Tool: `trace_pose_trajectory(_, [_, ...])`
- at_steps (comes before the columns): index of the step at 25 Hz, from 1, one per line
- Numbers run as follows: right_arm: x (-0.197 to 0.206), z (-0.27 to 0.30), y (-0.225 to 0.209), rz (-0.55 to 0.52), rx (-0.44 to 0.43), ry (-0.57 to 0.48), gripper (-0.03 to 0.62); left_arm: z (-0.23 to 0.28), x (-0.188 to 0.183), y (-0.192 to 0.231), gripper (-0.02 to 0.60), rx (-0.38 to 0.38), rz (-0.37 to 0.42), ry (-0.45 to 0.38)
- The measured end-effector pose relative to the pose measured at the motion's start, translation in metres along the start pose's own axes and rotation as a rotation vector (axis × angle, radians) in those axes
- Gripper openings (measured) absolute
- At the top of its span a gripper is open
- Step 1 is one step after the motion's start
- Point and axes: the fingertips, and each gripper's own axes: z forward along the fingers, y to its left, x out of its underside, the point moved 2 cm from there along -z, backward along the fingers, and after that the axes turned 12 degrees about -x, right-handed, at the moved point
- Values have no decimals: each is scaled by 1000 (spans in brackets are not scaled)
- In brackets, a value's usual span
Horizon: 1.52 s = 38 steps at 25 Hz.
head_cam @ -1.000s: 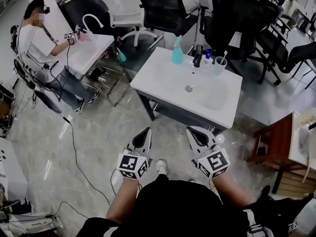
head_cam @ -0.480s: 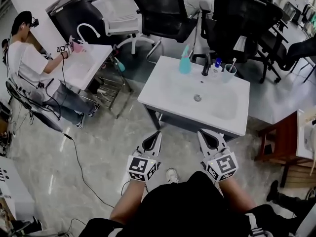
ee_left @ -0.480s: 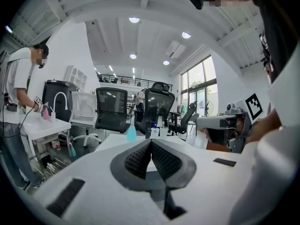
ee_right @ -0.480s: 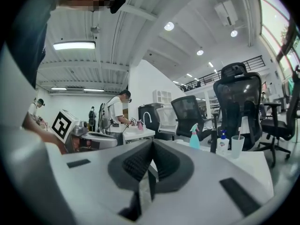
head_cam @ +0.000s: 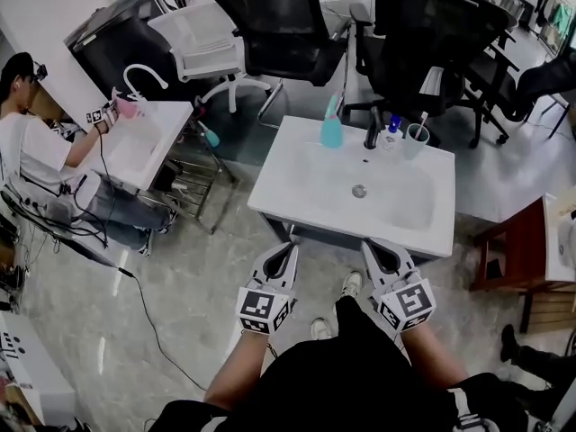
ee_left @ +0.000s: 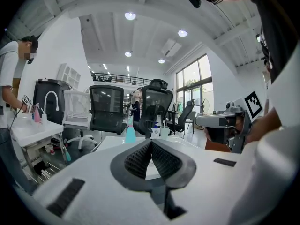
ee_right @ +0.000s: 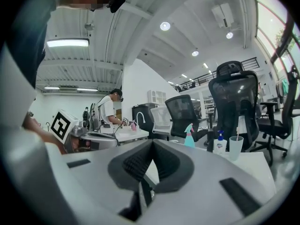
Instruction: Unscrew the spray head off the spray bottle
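The teal spray bottle (head_cam: 331, 124) stands upright at the back of the white basin table (head_cam: 297, 196), left of the black tap (head_cam: 371, 131). It shows small and far off in the left gripper view (ee_left: 130, 132) and the right gripper view (ee_right: 189, 138). My left gripper (head_cam: 290, 246) and right gripper (head_cam: 371, 246) are side by side just short of the table's near edge, both pointing at it. Each gripper's jaws, left (ee_left: 151, 141) and right (ee_right: 153, 142), are shut with nothing between them. Neither touches the bottle.
A soap pump bottle (head_cam: 390, 131) and a cup (head_cam: 415, 139) holding a toothbrush stand right of the tap. Black office chairs (head_cam: 288, 25) are behind the table. A person (head_cam: 40, 142) works at a second basin (head_cam: 135, 138) at left. A wooden stand (head_cam: 517, 250) is at right.
Both grippers have moved forward together, from open floor to just before the basin table's near edge. The jaws stayed shut.
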Motion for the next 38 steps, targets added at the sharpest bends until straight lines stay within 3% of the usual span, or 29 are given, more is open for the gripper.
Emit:
trace_pose_trajectory(24, [-1,74,-182,52,-24,9,6,207,-23,4,17,-8,48,60])
trace_pose_trajectory(38, [-5,103,-209,47,-29,3,6,246,-25,12,17,11,54,77])
